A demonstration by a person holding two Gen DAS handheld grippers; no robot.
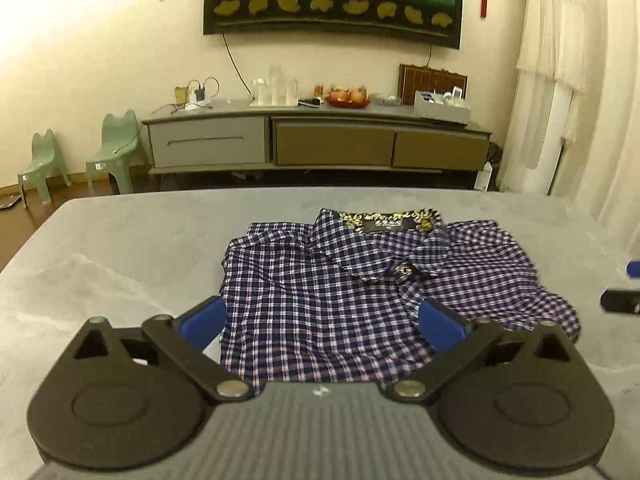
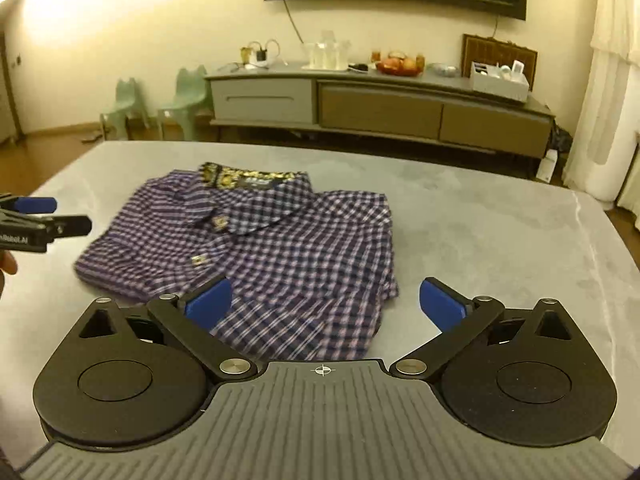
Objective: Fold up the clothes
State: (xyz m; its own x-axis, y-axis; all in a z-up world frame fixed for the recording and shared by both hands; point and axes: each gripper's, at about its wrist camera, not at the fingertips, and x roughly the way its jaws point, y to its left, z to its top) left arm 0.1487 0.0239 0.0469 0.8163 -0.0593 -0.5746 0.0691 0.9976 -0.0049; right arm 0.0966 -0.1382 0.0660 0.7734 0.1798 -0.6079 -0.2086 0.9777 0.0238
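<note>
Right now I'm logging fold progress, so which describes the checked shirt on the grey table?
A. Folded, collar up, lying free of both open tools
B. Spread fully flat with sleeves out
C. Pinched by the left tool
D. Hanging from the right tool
A: the navy-and-white checked shirt lies folded on the grey table, collar facing up, while the left tool and right tool hold nothing.

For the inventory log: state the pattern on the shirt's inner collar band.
Gold ornate print on black, on the shirt collar band; clearest in the left wrist view.
</note>
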